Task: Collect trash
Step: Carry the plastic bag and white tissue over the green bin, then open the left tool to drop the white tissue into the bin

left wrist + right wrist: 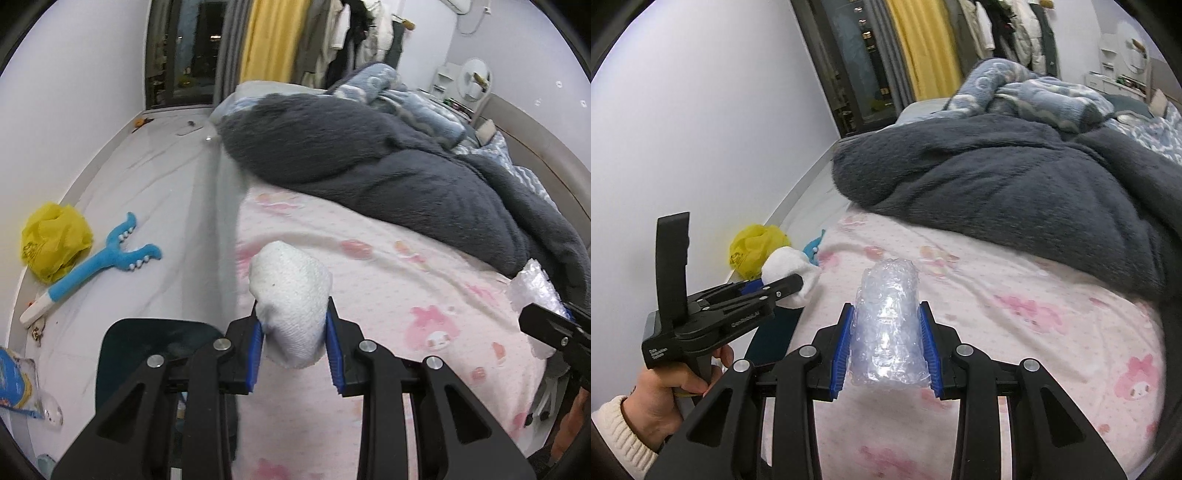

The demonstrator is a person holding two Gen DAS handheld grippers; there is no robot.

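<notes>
Both grippers are loaded, so your job now is a clean carry to wherever the trash goes. Your left gripper (294,325) is clamped on a wad of white tissue (291,306), the blue pads biting its lower half while the top bulges free above the fingertips. Your right gripper (886,328) is closed on a crumpled piece of clear bubble wrap (888,332), which stands up between the pads and pokes out past them. Each piece hangs above the pink printed bedsheet (424,295), near the bed's edge, with the dark grey blanket (369,155) heaped farther back.

Keep the squeeze steady on both triggers; the tissue is soft and the wrap is slippery, and I judge either could slide out if you ease off mid-swing. Hold the two tools well apart, so one load does not knock the other.

A dark-rimmed container (155,350) sits low beside the bed, just under your left tool; it is probably the bin, though its inside is not clear from here. If so, bring each load fully over the opening before you release, left first since it is nearer. More likely trash waits on the floor: a crumpled yellow bag (55,240) by the wall, next to a blue long-handled toy (107,258).
</notes>
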